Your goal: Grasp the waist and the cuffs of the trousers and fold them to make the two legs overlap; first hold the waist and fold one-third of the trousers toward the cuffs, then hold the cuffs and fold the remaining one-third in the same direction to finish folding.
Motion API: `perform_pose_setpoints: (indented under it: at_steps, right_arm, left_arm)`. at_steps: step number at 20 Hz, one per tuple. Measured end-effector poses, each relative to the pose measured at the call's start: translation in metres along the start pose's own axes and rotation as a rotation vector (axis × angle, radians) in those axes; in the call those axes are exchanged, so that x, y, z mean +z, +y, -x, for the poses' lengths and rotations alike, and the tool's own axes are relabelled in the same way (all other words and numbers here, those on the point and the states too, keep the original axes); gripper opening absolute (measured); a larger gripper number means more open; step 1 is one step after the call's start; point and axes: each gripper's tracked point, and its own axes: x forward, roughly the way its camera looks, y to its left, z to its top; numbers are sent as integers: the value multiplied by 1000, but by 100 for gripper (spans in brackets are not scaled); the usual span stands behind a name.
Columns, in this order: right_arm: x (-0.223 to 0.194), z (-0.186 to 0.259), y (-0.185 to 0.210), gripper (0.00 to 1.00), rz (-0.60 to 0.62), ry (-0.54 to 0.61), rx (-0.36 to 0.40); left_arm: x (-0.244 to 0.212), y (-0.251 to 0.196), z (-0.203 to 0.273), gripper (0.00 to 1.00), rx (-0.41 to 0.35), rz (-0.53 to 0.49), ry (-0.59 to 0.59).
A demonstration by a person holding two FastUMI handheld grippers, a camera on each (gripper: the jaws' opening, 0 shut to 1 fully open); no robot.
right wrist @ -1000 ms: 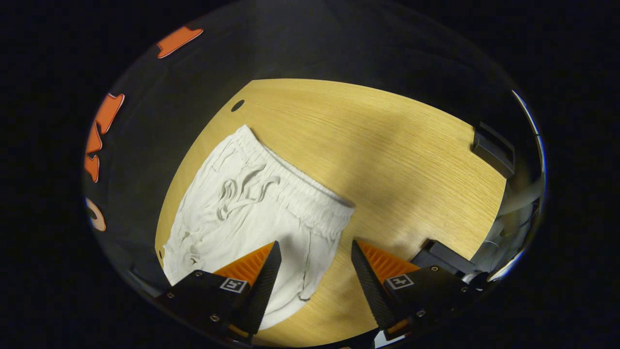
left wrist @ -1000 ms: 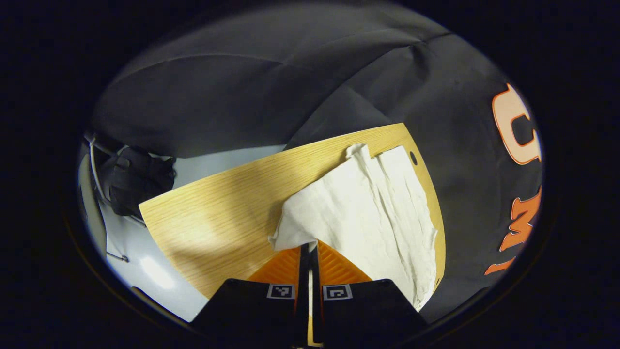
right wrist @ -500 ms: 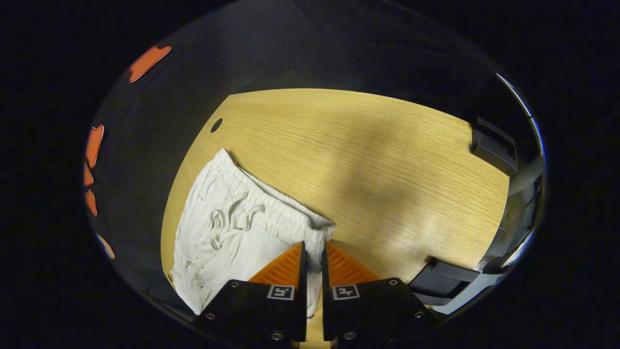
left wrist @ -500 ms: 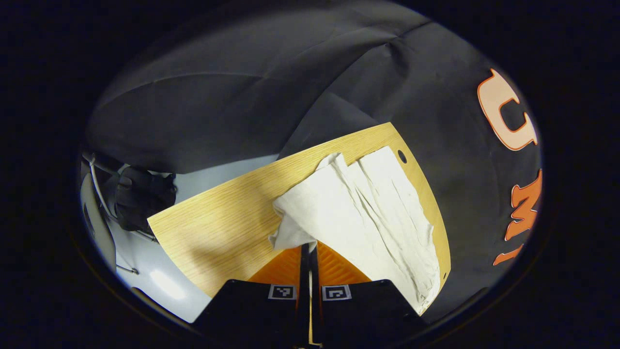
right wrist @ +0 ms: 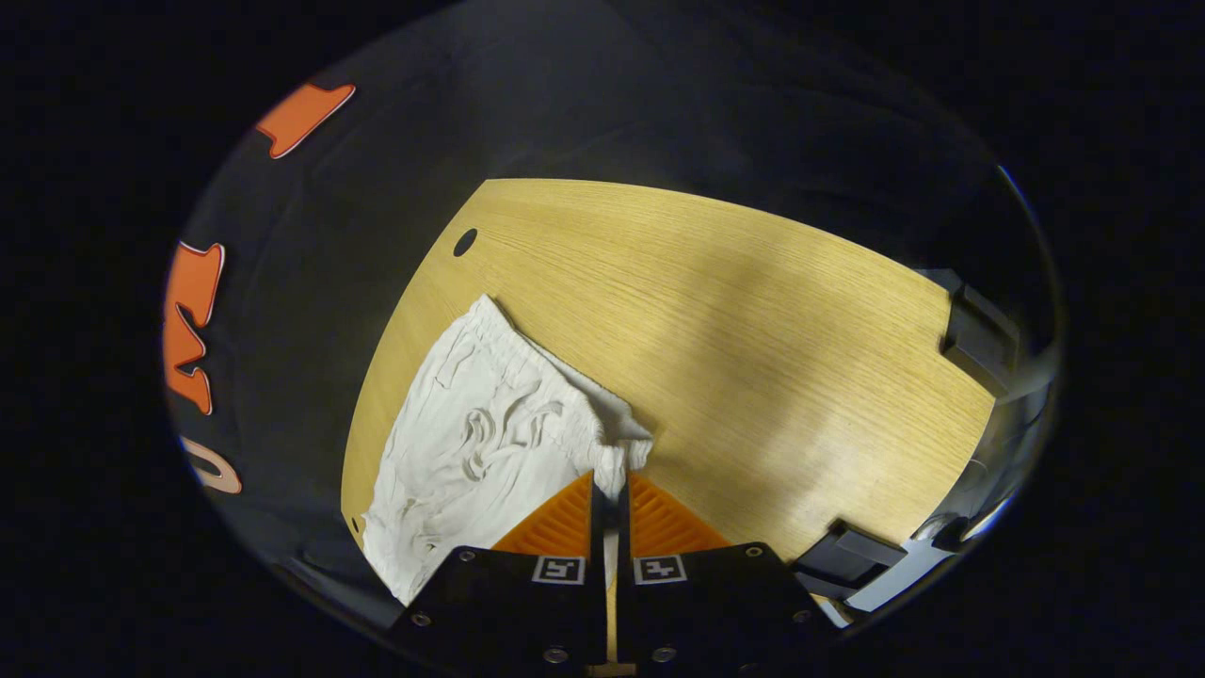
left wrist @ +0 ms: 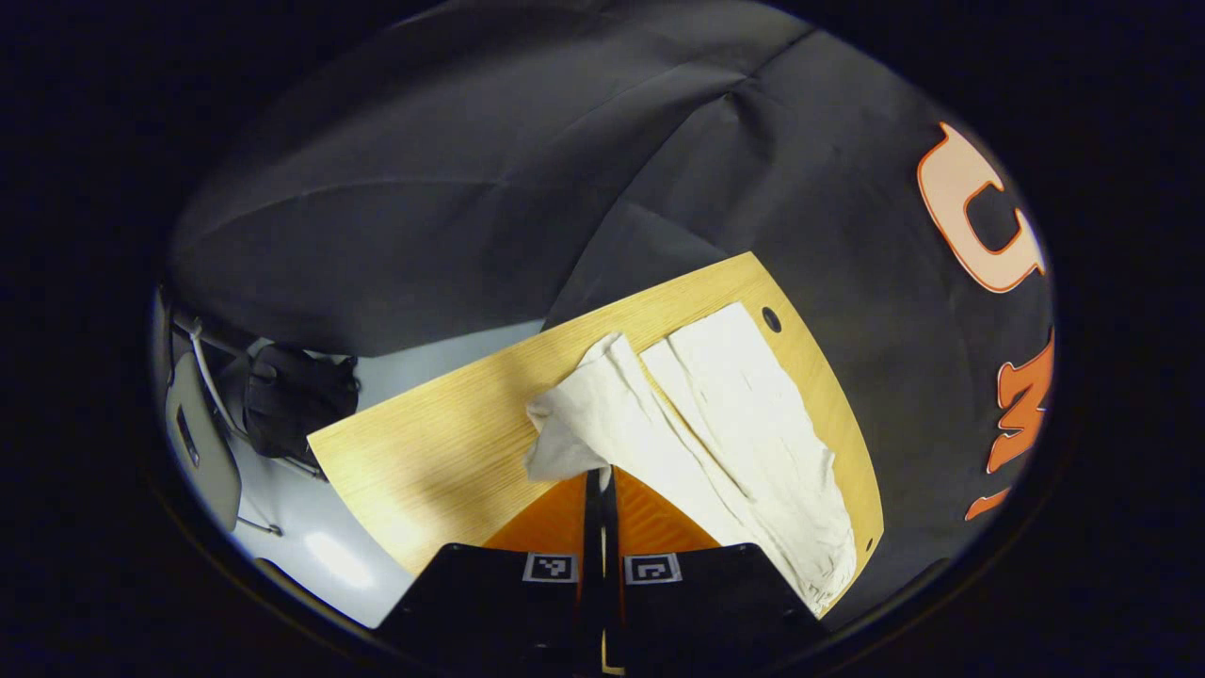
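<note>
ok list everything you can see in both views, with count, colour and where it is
trousers: one pair, white, lying along one edge of the table; one cuff and one waist corner lifted
table: one, light wood grain, under the trousers; a small dark hole near its far corner
booth wall: black cloth, behind and beside the table
dark bag-like thing: one, black, on the pale floor past the table in the left gripper view; too dim to name
dark blocks: two, black, at the table's right edge in the right gripper view
left tool: one, shut on a trouser cuff
right tool: one, shut on the waistband corner
</note>
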Motion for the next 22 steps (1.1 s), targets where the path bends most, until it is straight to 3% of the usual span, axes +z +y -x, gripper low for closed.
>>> perform_pose_setpoints:
  at_steps: [8, 22]
  right_arm:
    - [26, 11, 39, 5, -35, -28, 8]
    - [68, -1, 106, 5, -63, -17, 26]
  left_arm:
    - [48, -53, -21, 5, -44, -204, 47]
    - [79, -104, -87, 4, -16, -238, 129]
